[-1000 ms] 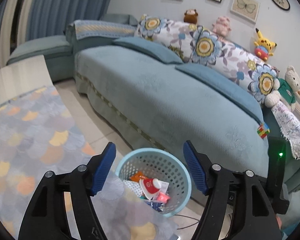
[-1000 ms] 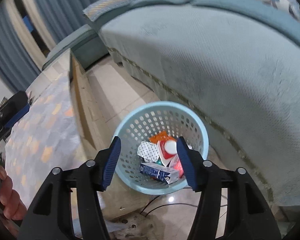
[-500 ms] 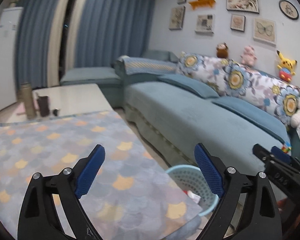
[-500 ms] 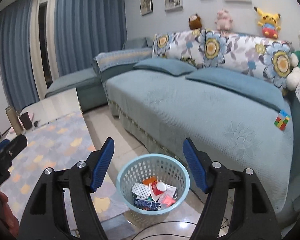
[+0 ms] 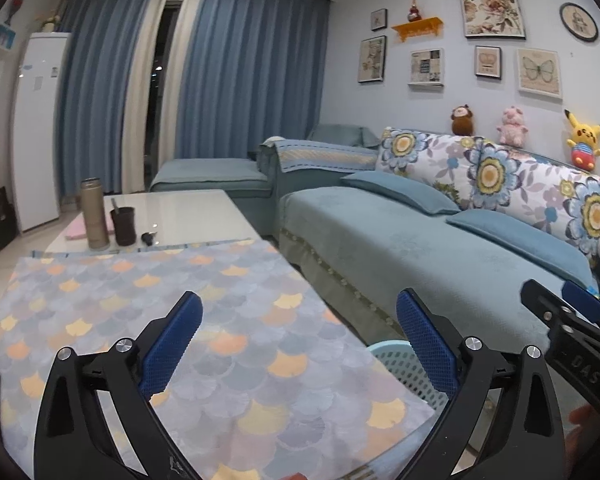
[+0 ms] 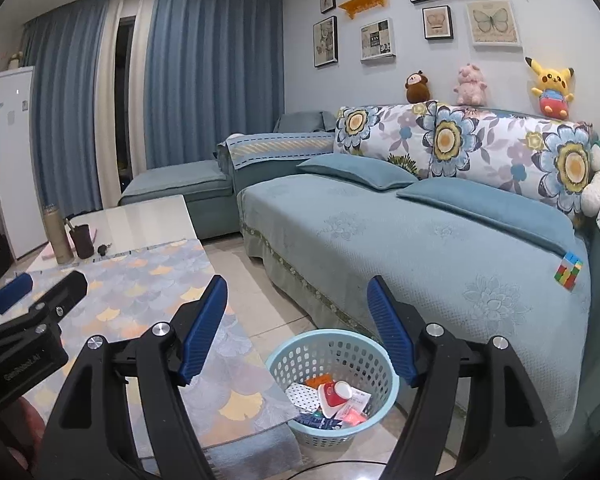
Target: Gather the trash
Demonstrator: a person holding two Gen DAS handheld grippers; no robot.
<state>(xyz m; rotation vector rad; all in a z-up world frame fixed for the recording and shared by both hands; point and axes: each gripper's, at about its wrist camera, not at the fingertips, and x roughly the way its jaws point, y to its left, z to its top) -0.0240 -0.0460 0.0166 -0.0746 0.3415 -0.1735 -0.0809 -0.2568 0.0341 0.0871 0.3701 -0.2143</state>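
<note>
A light blue perforated basket stands on the floor between the table and the sofa. It holds several pieces of trash: a red and white wrapper, a blister pack, small boxes. Only its rim shows in the left wrist view. My right gripper is open and empty, held well above the basket. My left gripper is open and empty above the patterned tablecloth. The left gripper also shows at the left of the right wrist view.
A low table carries a metal flask, a dark cup and keys at its far end. A blue sofa with cushions and plush toys runs along the right. A cable lies on the floor by the basket.
Both grippers have risen and tilted up from looking down into the basket to looking across the room. Both stay open and empty.
</note>
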